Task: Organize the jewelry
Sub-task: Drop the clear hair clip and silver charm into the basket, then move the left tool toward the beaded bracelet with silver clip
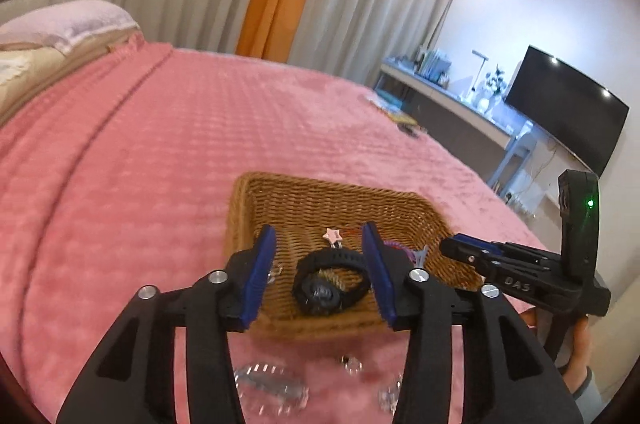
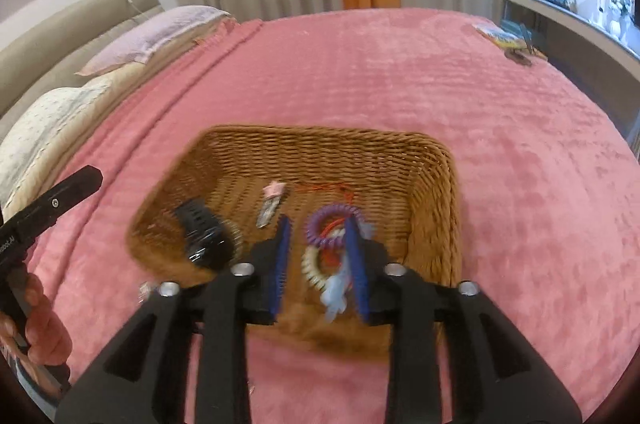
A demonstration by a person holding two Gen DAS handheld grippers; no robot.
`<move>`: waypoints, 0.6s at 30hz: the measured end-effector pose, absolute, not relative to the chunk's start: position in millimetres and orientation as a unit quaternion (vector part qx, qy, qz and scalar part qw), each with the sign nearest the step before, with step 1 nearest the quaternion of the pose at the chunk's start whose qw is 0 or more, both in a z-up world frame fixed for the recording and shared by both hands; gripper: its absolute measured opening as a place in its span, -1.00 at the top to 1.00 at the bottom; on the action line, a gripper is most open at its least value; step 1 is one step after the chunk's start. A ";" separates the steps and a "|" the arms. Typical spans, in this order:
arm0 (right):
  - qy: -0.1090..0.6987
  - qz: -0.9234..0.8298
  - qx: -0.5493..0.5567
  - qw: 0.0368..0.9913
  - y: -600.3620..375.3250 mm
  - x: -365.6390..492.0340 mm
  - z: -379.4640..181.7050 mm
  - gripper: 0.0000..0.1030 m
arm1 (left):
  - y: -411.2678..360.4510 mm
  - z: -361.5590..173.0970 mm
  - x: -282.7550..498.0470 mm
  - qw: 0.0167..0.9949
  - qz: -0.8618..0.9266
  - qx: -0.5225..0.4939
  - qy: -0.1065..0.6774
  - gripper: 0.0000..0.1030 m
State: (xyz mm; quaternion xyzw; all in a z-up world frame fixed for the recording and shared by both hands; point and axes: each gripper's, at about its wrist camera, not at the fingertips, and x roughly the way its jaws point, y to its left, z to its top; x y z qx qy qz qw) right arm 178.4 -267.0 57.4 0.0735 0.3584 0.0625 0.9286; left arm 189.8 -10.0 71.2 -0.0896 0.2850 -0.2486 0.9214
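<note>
Jewelry fills one brown woven wicker basket (image 2: 400, 160): a black wristwatch (image 1: 330, 282) between the left tongs' (image 1: 320, 272) wide-spread fingers, two coiled bands, purple (image 2: 332, 228) and cream (image 2: 314, 270), between the right tongs' (image 2: 320, 264) parted, empty fingers. Pink bedspread (image 1: 160, 144) lies open all around; clear trinkets (image 1: 272, 382) sit near.

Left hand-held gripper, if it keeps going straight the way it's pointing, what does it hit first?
Most likely the black watch lying in the wicker basket. It sits centred between the open fingers of the left hand-held gripper, though depth is hard to judge through the fisheye.
</note>
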 end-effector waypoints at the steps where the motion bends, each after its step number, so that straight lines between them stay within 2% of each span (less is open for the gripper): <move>1: 0.349 0.069 0.072 0.932 -264.1 166.8 63.5 0.16 | -4.4 73.0 181.2 0.923 -0.248 -0.092 0.281 0.12; 2: 0.341 0.073 0.071 0.934 -260.5 158.5 68.0 0.09 | 3.2 73.7 170.4 0.924 -0.247 -0.097 0.277 0.12; 8: 0.328 0.106 0.061 0.937 -232.7 110.3 74.7 0.09 | 32.0 61.5 139.0 0.923 -0.226 -0.119 0.287 0.12; 18: 0.393 0.108 0.057 0.911 -201.4 91.6 7.4 0.09 | 43.9 -7.3 147.7 0.900 -0.185 -0.124 0.374 0.11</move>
